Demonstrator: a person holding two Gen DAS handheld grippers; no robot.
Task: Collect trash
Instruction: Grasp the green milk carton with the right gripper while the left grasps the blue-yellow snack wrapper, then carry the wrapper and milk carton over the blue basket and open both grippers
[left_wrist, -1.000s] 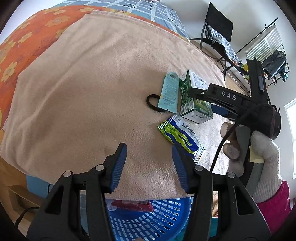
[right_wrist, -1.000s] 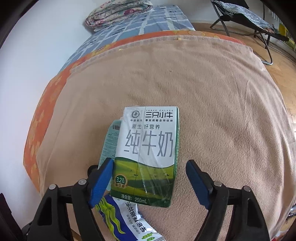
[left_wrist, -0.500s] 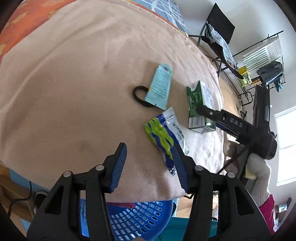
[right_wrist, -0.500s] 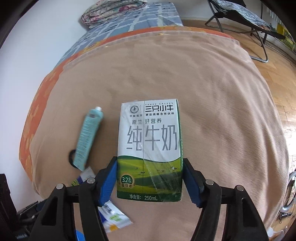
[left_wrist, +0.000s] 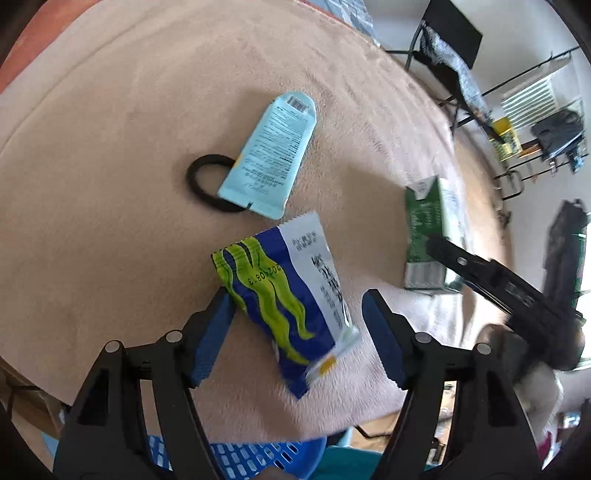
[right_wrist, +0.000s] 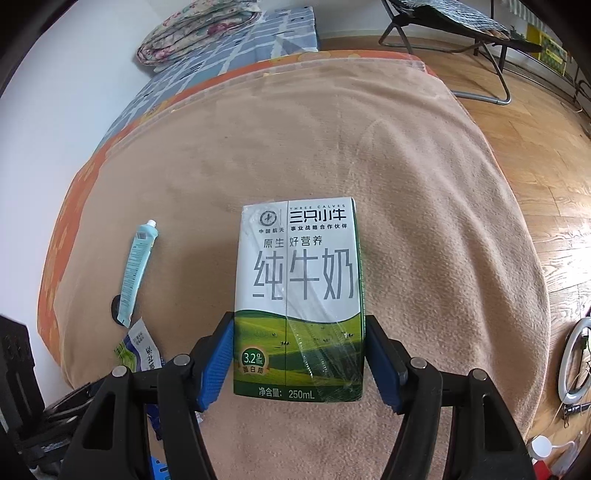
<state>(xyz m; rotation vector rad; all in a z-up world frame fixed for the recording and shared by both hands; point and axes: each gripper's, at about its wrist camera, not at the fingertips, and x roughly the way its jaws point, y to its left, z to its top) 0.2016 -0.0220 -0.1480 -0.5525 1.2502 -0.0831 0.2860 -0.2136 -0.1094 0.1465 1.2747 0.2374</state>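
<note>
A white and green milk carton (right_wrist: 299, 295) lies on the tan blanket (right_wrist: 424, 221). My right gripper (right_wrist: 299, 360) is shut on the carton's lower end, blue pads against both sides. The carton also shows in the left wrist view (left_wrist: 428, 236) with the right gripper on it. My left gripper (left_wrist: 297, 321) is open around a blue and green snack wrapper (left_wrist: 284, 295) lying on the blanket; the pads stand apart from it. A light blue tube (left_wrist: 271, 153) lies beyond it over a black hair tie (left_wrist: 205, 181).
A blue plastic basket (left_wrist: 240, 458) sits below the blanket's near edge. Beyond the bed are a black folding chair (left_wrist: 450, 40), a clothes rack (left_wrist: 546, 122) and wooden floor (right_wrist: 535, 122). A folded quilt (right_wrist: 199, 29) lies at the far end.
My right gripper closed onto the milk carton. My left gripper moved forward over the blanket until the snack wrapper sits between its open fingers.
</note>
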